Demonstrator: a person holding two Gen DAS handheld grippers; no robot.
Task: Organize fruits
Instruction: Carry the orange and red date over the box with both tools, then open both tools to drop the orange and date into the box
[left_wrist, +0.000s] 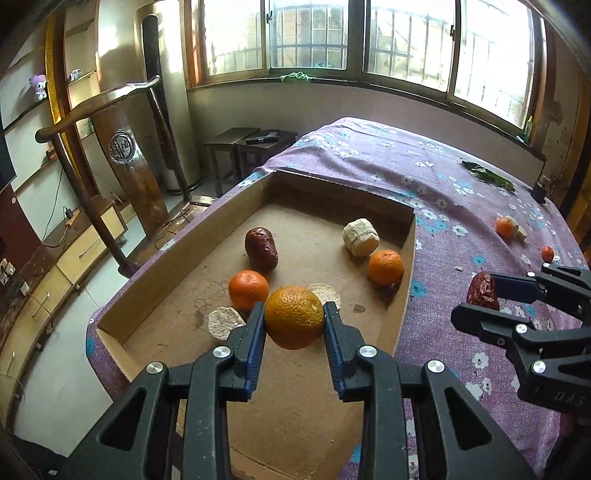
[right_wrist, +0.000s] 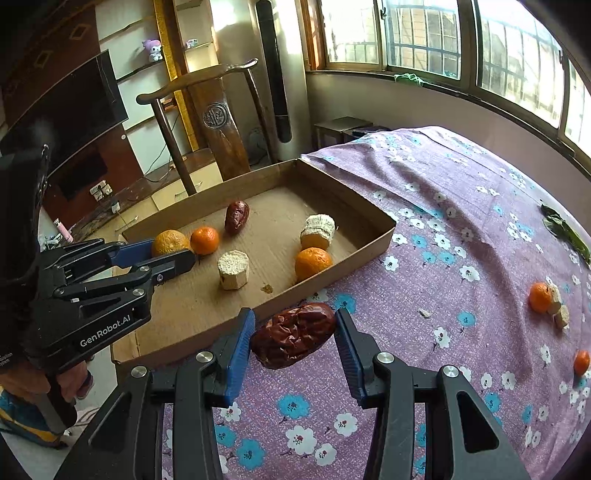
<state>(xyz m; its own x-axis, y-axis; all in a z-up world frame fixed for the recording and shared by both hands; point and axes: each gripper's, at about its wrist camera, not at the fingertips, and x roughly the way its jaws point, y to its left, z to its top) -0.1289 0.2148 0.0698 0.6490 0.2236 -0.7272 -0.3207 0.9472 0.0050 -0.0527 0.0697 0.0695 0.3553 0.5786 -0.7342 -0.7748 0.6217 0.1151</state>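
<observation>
Oranges fill our left wrist view. We see a big bumpy orange (left_wrist: 294, 317) pinched tight between the blue pads of our left gripper (left_wrist: 294, 321), just above the floor of the cardboard tray (left_wrist: 177, 254). Two smaller oranges, a dark red date (left_wrist: 261, 247) and pale round chunks lie in the tray. It sits on a purple flowery cloth (left_wrist: 443, 192) by big windows.

From the right wrist view, we see our right gripper (right_wrist: 293, 341) close to the tray's near wall. A wrinkly date (right_wrist: 293, 334) sits between its blue pads, and we cannot tell if they squeeze it. More small oranges (right_wrist: 540, 297) lie far off on the cloth.
</observation>
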